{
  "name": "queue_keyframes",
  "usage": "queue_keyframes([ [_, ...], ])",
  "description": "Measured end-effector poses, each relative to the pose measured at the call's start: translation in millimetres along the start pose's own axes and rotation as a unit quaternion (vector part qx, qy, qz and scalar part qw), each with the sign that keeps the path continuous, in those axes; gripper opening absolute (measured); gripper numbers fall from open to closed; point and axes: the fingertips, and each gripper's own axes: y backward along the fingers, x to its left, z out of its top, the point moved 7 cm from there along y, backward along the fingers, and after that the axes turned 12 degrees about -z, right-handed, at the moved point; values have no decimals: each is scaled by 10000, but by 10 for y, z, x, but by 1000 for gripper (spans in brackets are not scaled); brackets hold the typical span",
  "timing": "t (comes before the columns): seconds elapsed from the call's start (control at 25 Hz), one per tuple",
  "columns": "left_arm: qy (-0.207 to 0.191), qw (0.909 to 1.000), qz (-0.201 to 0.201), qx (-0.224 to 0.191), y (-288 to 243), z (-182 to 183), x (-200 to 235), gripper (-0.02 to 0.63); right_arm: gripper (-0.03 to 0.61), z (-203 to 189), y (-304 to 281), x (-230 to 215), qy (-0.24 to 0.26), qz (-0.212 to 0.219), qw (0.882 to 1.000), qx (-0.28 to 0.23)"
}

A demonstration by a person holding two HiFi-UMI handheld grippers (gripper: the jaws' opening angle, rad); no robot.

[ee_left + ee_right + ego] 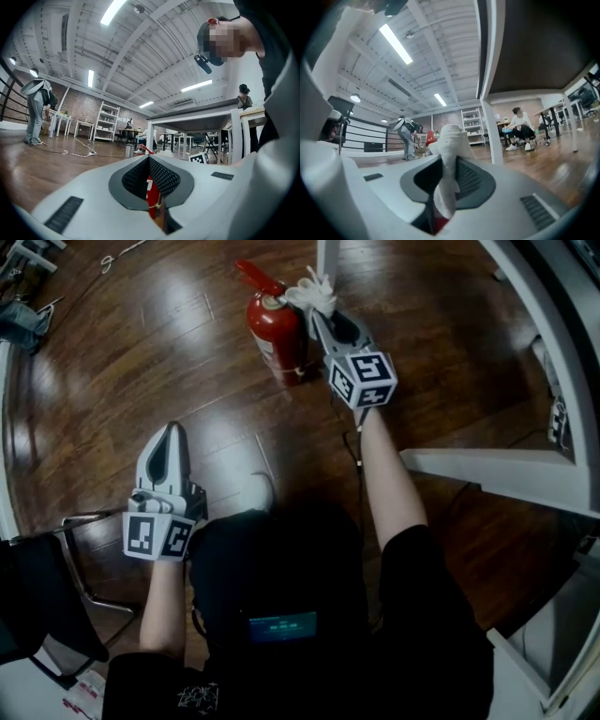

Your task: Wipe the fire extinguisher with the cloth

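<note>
Beside the fire extinguisher (277,338), right hand-held gripper (319,313) tight on cloth (314,292); left hand-held gripper (172,427) closed.

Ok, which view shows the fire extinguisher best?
Head view: the fire extinguisher shows handle and red body, upright beside the right claw. Each gripper view shows only a red sliver of it between its pads.

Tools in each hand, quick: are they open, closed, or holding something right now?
Left tool: closed, nothing between its jaws.
Right tool: closed on the white cloth.
</note>
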Motion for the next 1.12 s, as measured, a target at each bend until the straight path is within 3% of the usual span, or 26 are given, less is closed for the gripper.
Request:
queue_keyframes([
  [0.2, -30, 10000, 47, -14, 8, 16, 15, 2, 94, -689, -89, -184, -635, 7, 9940, 891],
  [0.4, 15, 10000, 59, -33, 18, -13, 12, 2, 94, -1411, -64, -221, -1174, 42, 9754, 1866],
  [0.56, -22, 10000, 40, -58, 10, -4, -17, 2, 94, -1623, -2, -185, -1141, 86, 9692, 2181],
  [0.72, -38, 9999, 36, -101, 27, 14, -53, 2, 94, -1463, 28, -213, -1021, 126, 9743, 2006],
  [1.12, 13, 9999, -44, -128, 36, -2, -162, 2, 94, -519, 191, -248, -849, 220, 9935, 731],
])
